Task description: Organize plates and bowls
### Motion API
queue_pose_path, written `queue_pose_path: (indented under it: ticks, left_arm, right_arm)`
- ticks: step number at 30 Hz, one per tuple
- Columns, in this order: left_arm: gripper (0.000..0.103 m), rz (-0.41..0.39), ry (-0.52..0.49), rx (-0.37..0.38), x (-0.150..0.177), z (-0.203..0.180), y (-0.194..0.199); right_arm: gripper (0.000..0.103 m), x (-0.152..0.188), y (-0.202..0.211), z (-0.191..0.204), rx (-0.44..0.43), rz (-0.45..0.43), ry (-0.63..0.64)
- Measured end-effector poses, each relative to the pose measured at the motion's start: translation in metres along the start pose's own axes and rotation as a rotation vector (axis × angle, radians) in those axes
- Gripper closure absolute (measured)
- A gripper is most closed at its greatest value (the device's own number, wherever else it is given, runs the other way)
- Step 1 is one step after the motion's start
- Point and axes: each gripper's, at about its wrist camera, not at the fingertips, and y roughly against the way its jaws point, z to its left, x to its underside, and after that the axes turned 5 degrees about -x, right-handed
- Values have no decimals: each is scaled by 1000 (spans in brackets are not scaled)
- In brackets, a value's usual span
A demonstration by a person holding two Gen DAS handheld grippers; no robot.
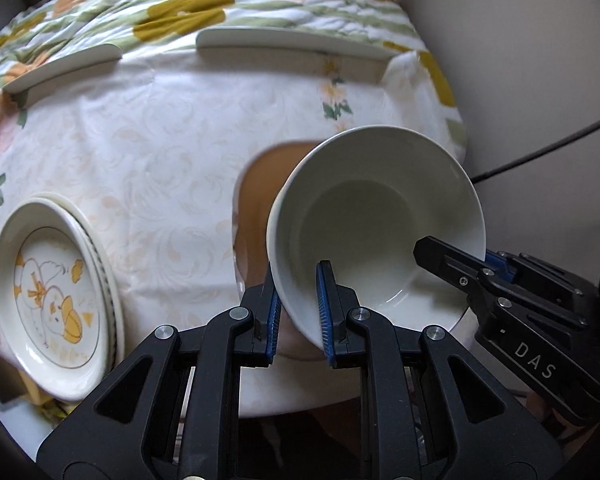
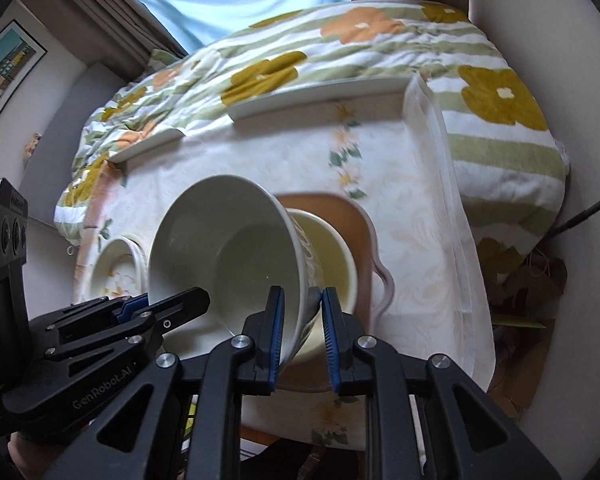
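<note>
jaws: both sets are nearly closed and pinching the rim of the same white bowl [image 1: 374, 236], one blue pad inside the wall and one outside on each

left gripper [image 1: 298, 312]: bites the bowl's near-left rim in its own view; in the right wrist view it comes in from the lower left [image 2: 172, 300]

right gripper [image 2: 300, 334]: clamped on the rim on the opposite side; from the left wrist view it reaches in from the right edge [image 1: 452, 256], one black finger lying inside the bowl

bowl position: held up off the table between the two grippers, hanging over the brown tray [image 2: 340, 212]

bowl tilt: not level, it's tipped so the mouth faces back toward the cameras and you look straight down inside it; the axis from base to mouth leans, foot pointing down and away toward the tray

under it: a second, cream-coloured bowl [image 2: 332, 256] sits upright on the tray, right behind and below the held one; can't tell if they're touching

plates: a stack of plates [image 1: 56, 304] with a yellow cartoon chick print sits on the tablecloth [image 1: 148, 152] well off to the left of the tray

background: floral blanket [image 2: 496, 92] bunched up past the far edge of the table
</note>
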Motion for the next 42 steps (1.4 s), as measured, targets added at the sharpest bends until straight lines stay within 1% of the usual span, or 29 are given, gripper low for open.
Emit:
queue_pose_path:
  ticks: [4, 7, 9, 21, 24, 28, 35, 37, 41, 42]
  left_arm:
    - [88, -3, -38, -43, -2, -2, -11]
    - [88, -34, -92, -103, -3, -10, -12]
    - [88, -43, -111, -125, -4, -12, -13]
    - [88, -84, -159, -193, -7, -19, -18]
    - [88, -88, -150, -180, -6, -16, -17]
    - [88, -89, -152, -185, -6, -16, -17]
    - [88, -98, -148, -170, -5, -14, -10]
    - [88, -127, -148, -168, -4, -13, 2]
    - [87, -215, -154, -141, 1, -12, 39]
    - [82, -245, -152, -143, 4, -11, 51]
  right_arm:
    - [86, 5, -7, -8, 3, 2, -19]
    - [86, 8, -9, -6, 24, -3, 5]
    - [86, 10, -11, -5, 37, -1, 18]
    - [86, 10, -12, -9, 33, -17, 17]
    - [86, 11, -10, -9, 25, -20, 16]
    - [86, 12, -10, -10, 23, -21, 17]
    - [86, 13, -6, -10, 11, -35, 3]
    - [86, 14, 2, -9, 7, -57, 3]
    - [86, 16, 30, 0, -11, -110, 18]
    - [86, 16, 37, 4, -11, -119, 23]
